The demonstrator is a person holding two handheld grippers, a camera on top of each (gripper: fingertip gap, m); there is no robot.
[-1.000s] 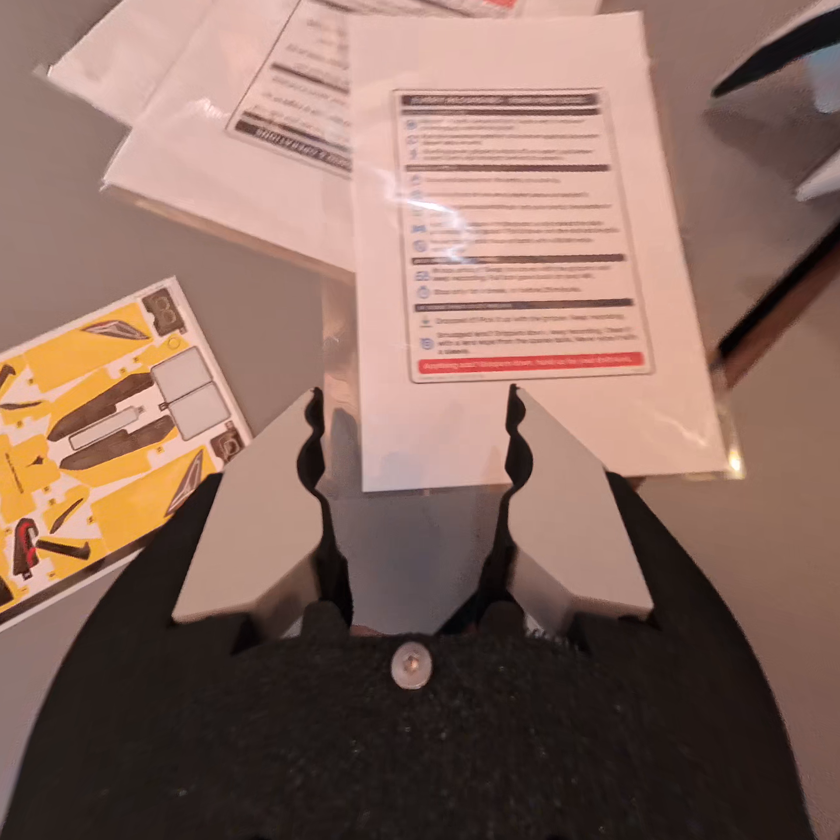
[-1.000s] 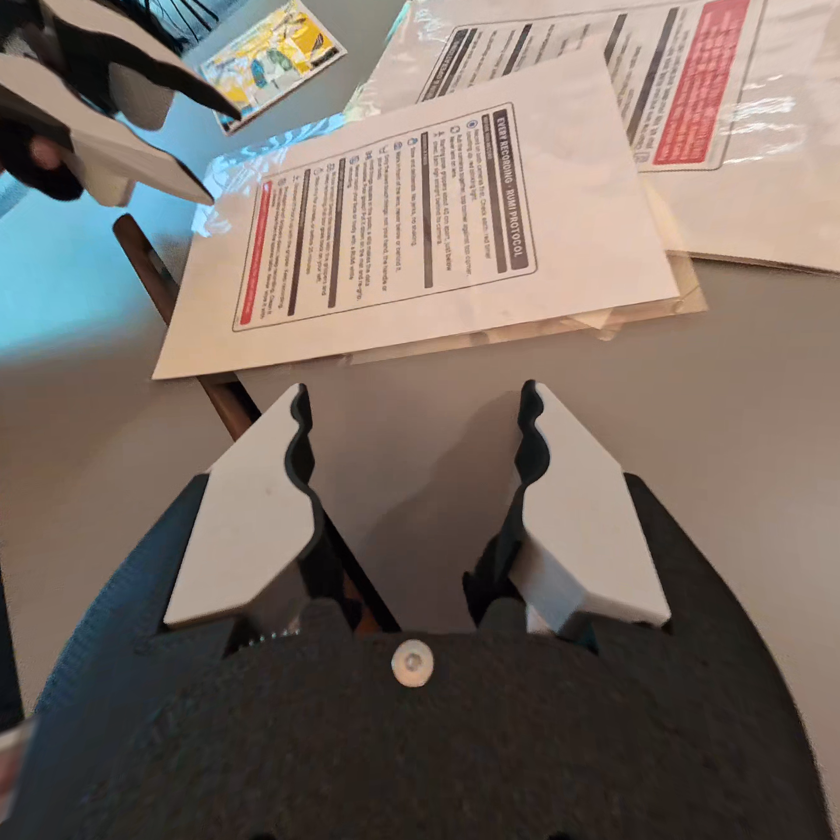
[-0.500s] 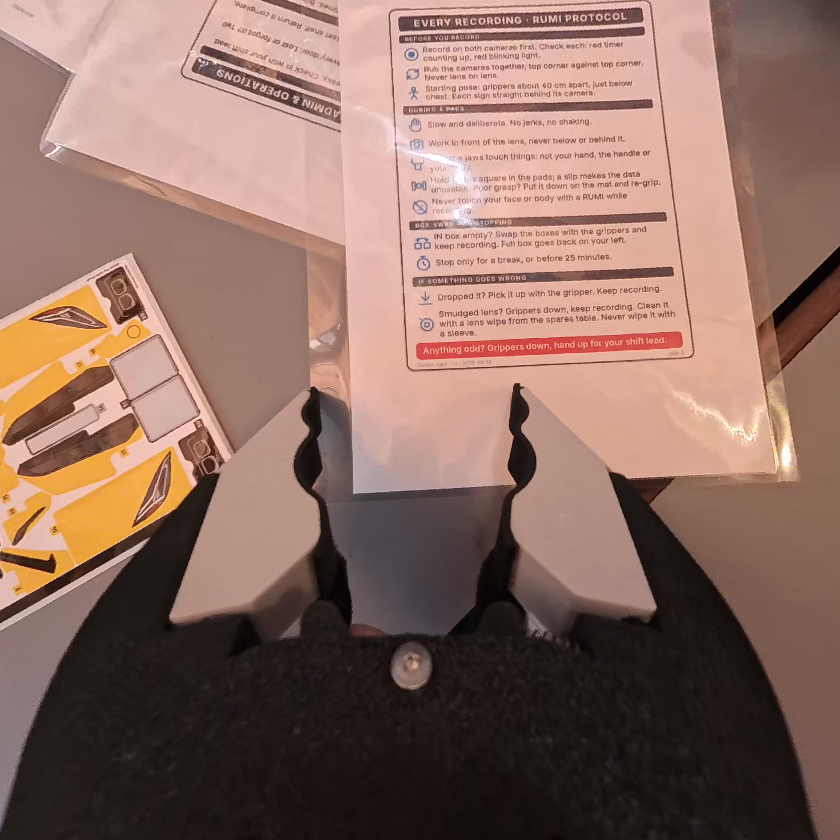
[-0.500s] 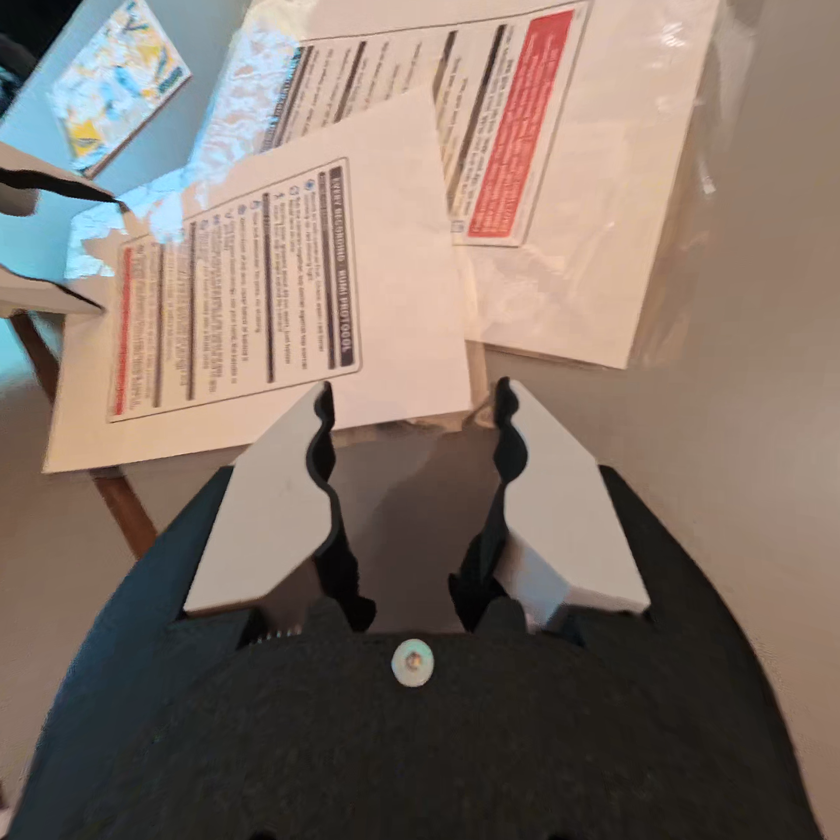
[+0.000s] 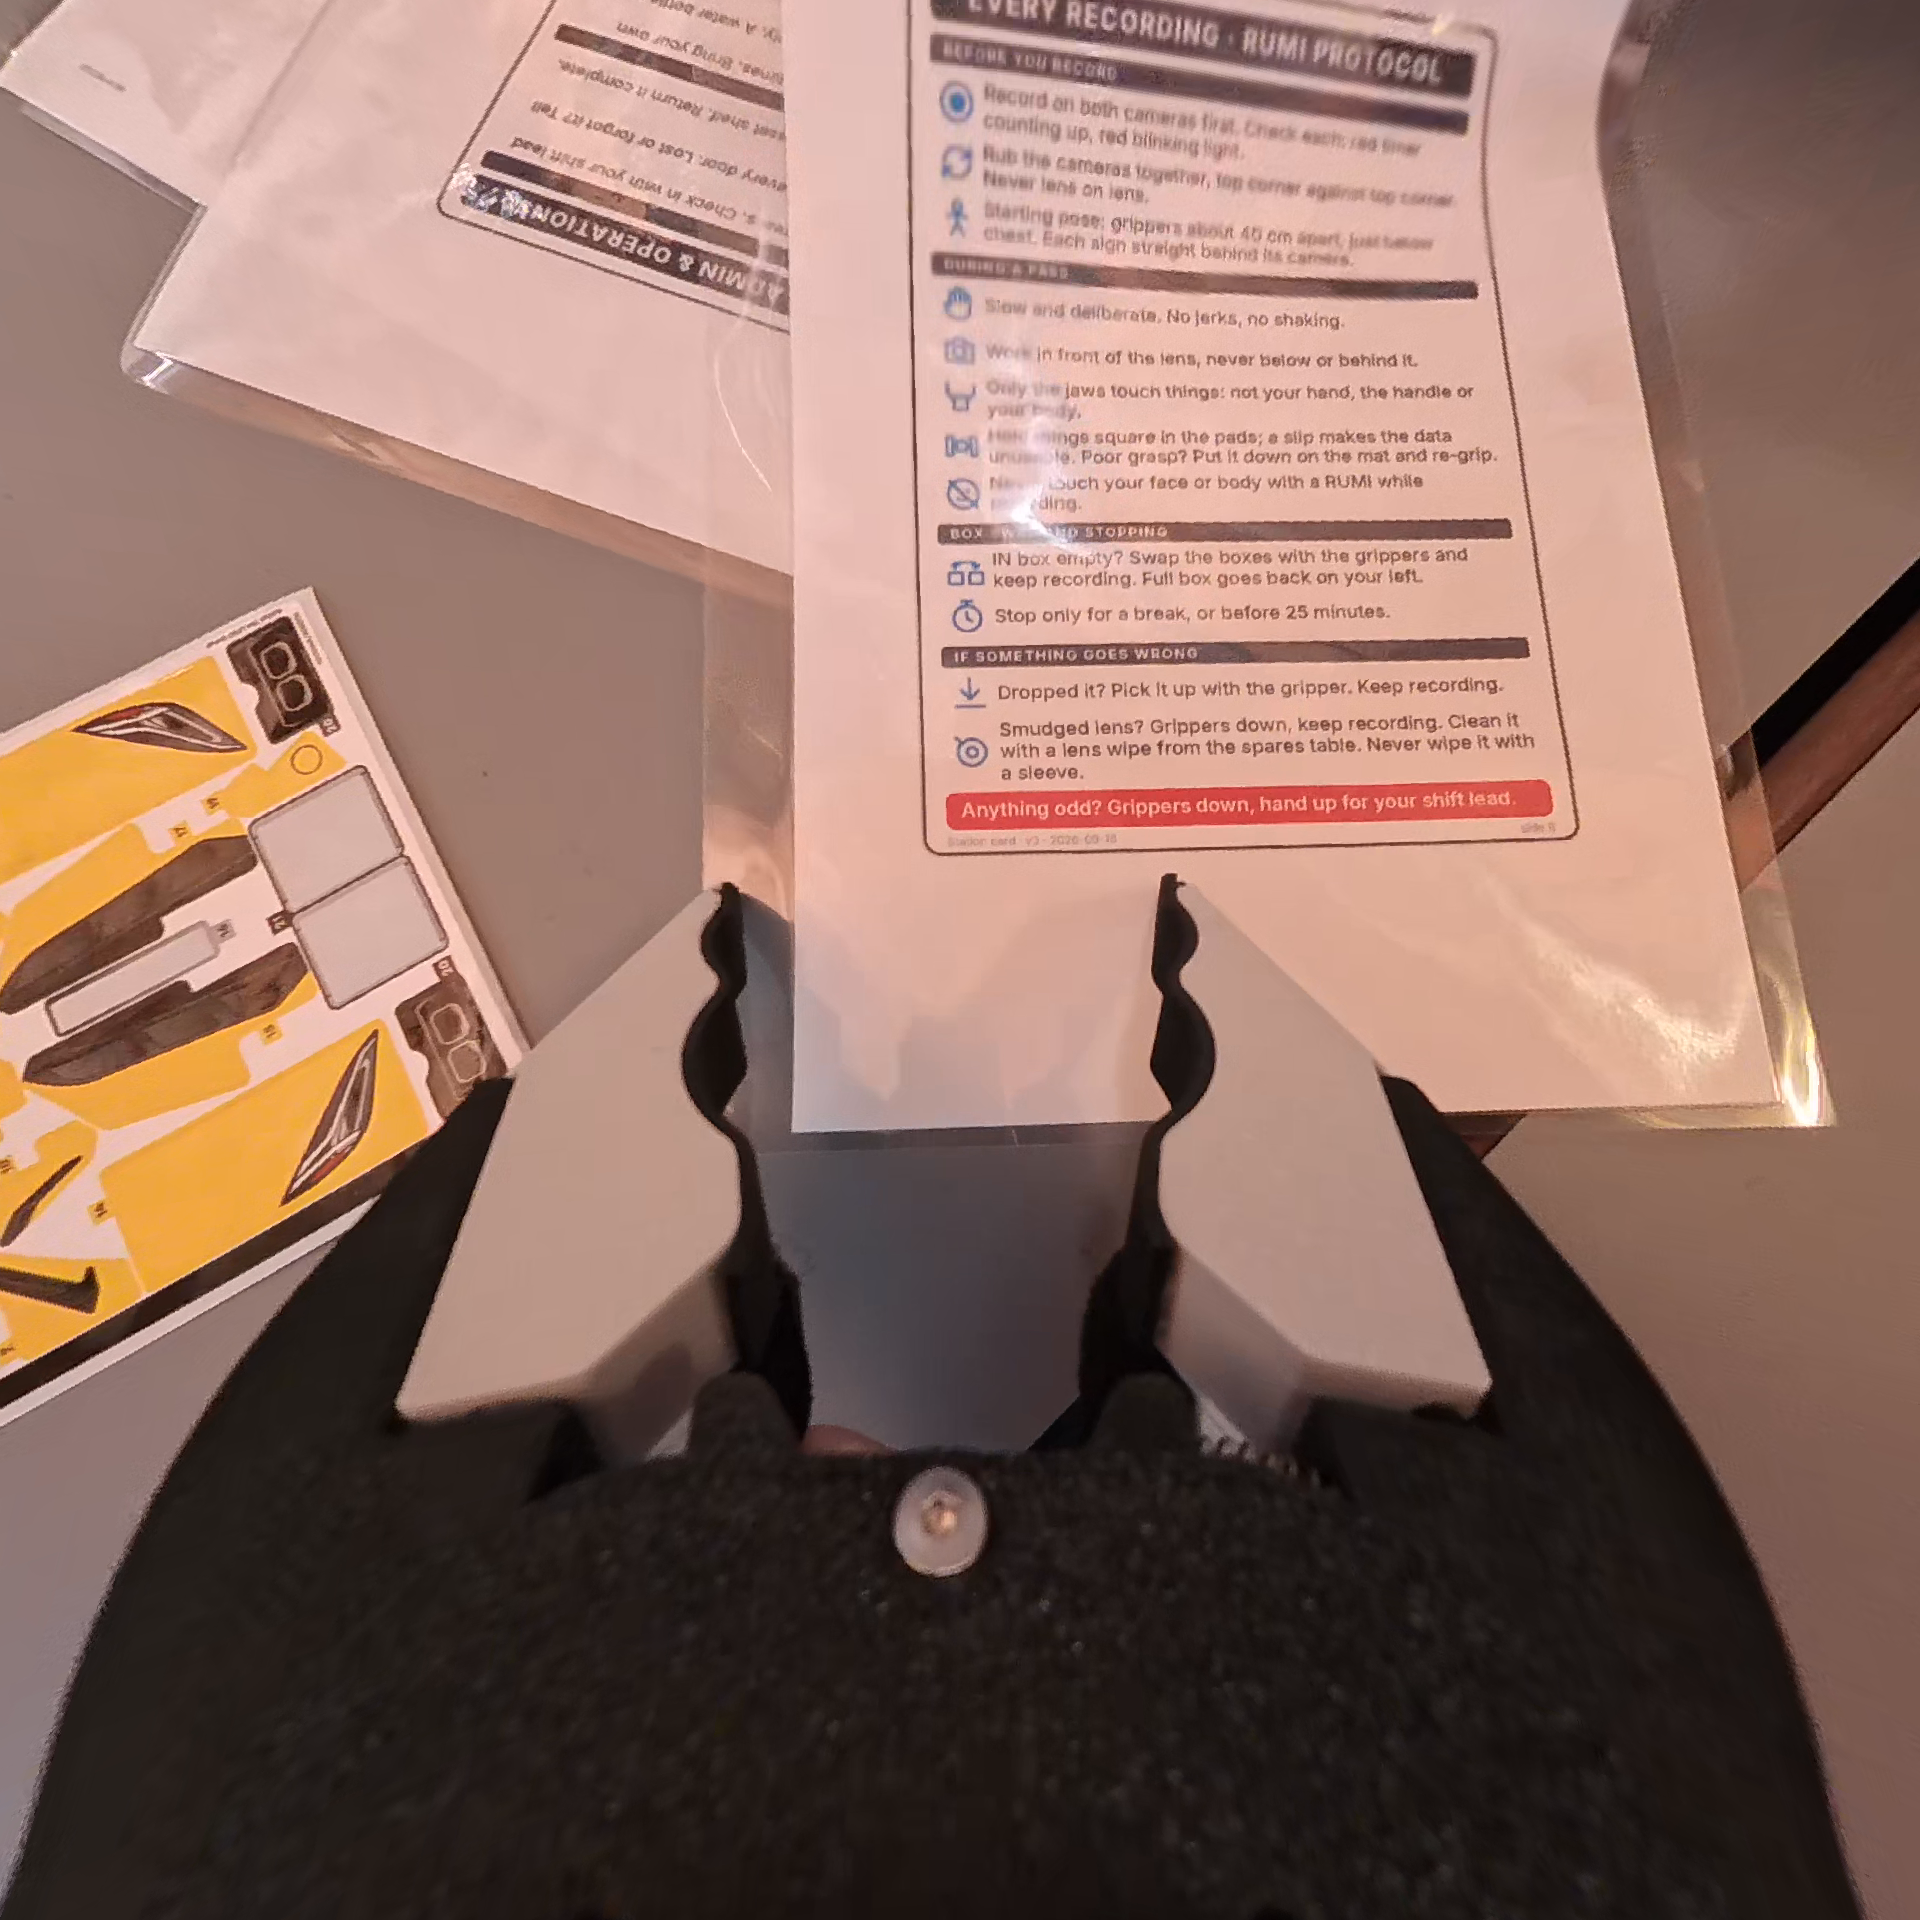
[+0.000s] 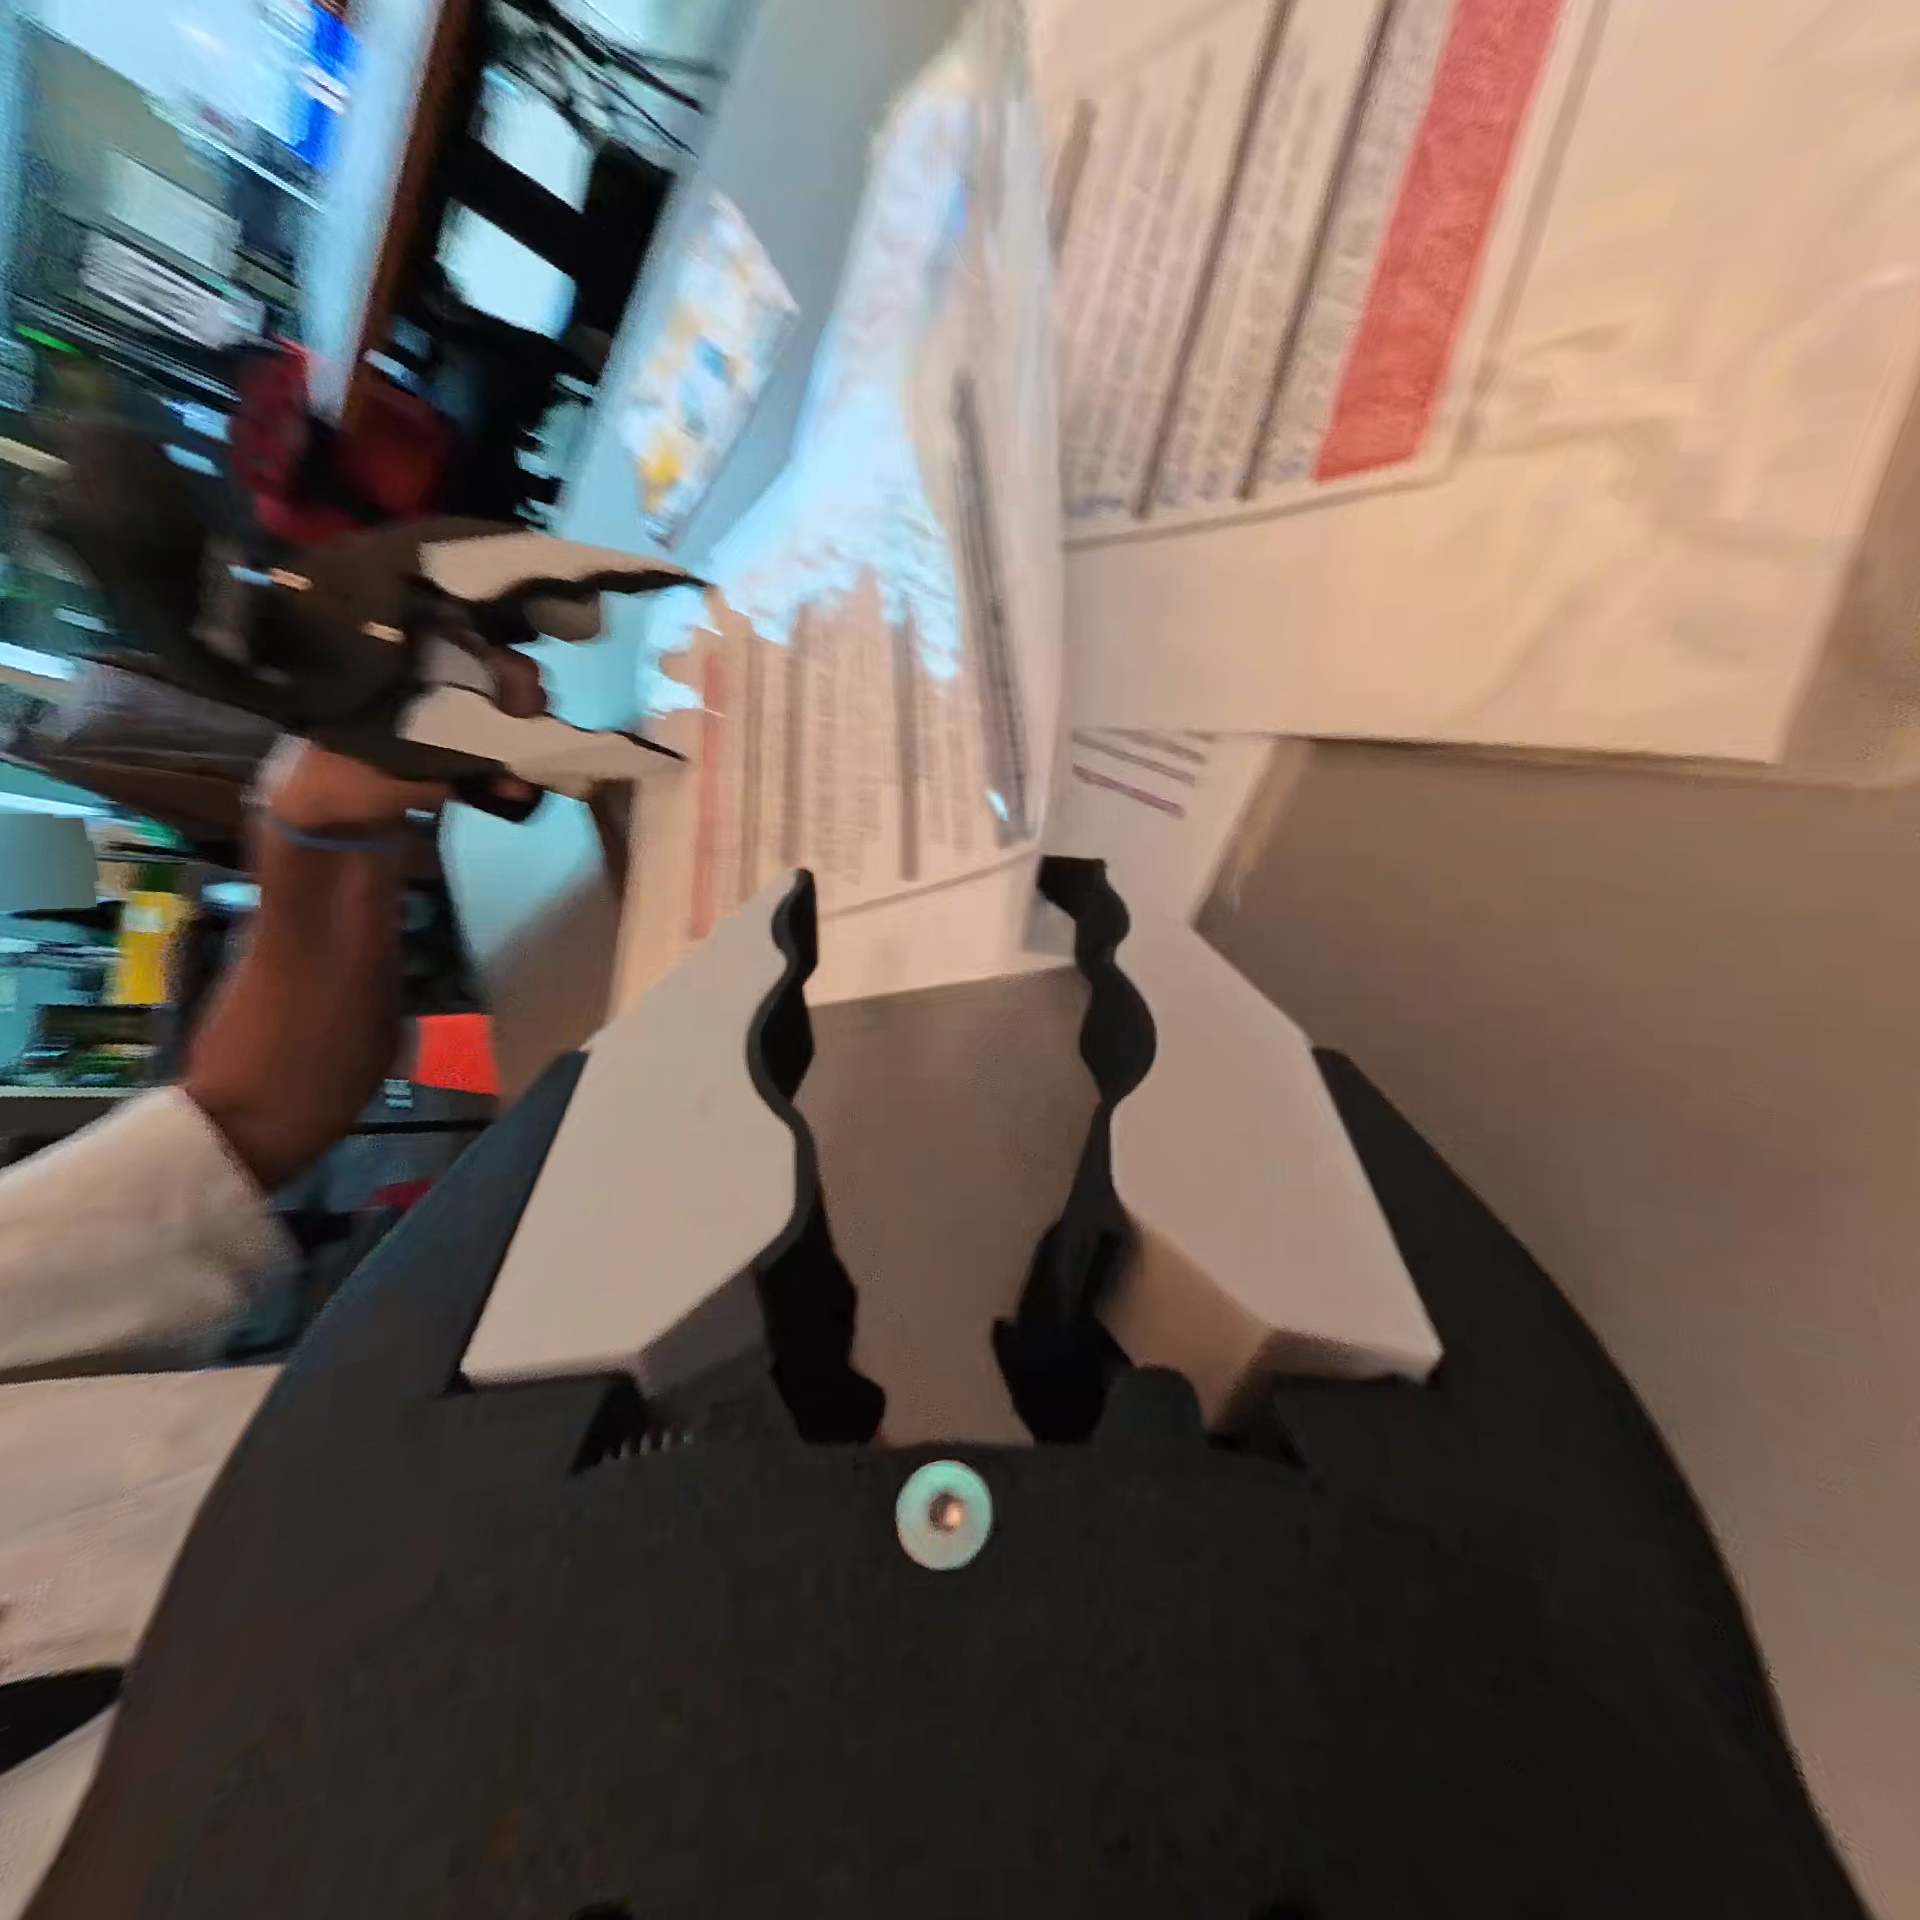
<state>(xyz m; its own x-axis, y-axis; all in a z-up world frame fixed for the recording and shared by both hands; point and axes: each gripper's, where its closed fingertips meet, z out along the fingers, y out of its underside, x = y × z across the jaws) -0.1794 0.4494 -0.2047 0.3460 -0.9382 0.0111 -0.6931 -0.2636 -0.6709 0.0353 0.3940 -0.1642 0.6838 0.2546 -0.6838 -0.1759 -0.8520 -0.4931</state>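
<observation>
In the left wrist view I am holding my left gripper point(image 5: 945, 888) with its jaws spread wide and gripping nothing, hovering over the near edge of a printed sheet in a clear sleeve point(image 5: 1226, 987), which is stretching away toward twelve o'clock. The sleeve's empty plastic margin is lying between my fingers point(image 5: 582, 1174), but I cannot tell whether they are touching it. A second sleeved sheet point(image 5: 468, 343) is lying partly under the first at eleven o'clock, and a yellow sticker sheet point(image 5: 187, 977) is resting apart at nine o'clock on the grey table point(image 5: 499, 582). In the right wrist view, which is tilted and blurred, I am holding my right gripper point(image 6: 925, 873) moderately open and empty, its tips near the corner of the same printed sheet point(image 6: 883, 748) at twelve o'clock; my left gripper point(image 6: 665, 665) is showing at ten o'clock, and another sheet with a red band point(image 6: 1455, 260) at one o'clock. I judge the glossy sleeve to be slippery and flat against the table, so closing on it could slide the pile instead of catching an edge.
</observation>
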